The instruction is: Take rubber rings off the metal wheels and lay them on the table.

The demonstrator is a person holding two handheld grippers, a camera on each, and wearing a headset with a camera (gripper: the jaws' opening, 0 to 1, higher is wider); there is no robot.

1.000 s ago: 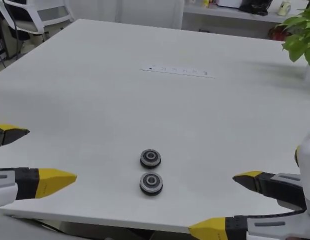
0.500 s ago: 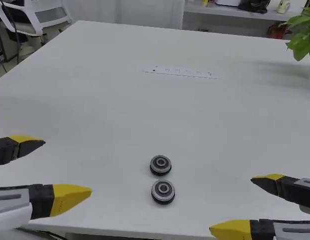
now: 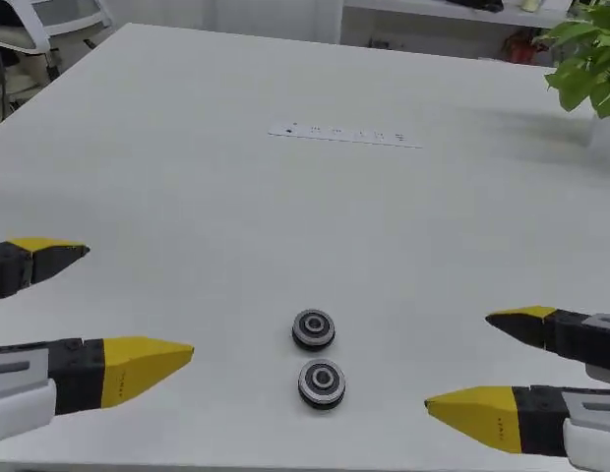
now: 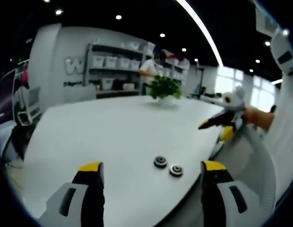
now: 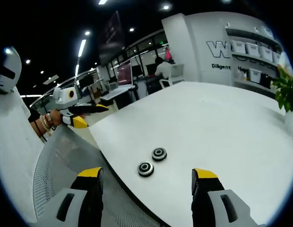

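Head view: two metal wheels lie flat on the white desk (image 3: 285, 216) close to its front edge, the far metal wheel (image 3: 313, 329) just beside the near metal wheel (image 3: 322, 383), with what looks like a narrow gap between them. Each carries a dark rubber ring (image 3: 303, 385) round its rim; neither ring is off yet. The left hand-held gripper (image 3: 138, 300) hovers well to the left of the pair, jaws spread wide and empty. The right hand-held gripper (image 3: 457, 359) hovers to the right, also wide and empty. Both gripper views put the wheels ahead between the jaws, with nothing in the way. Judgement: the step in hand is the approach to the first wheel, so the task is at its start. The near wheel seems the easier first target, being closer to both grippers. One gripper should probably clamp the metal body or hub and hold it down, while the other narrows and nips only the rubber at the outer edge, then peels outward. Risk: the wheel likely slides or rolls on the smooth desk, and the edge is near, so work inward.
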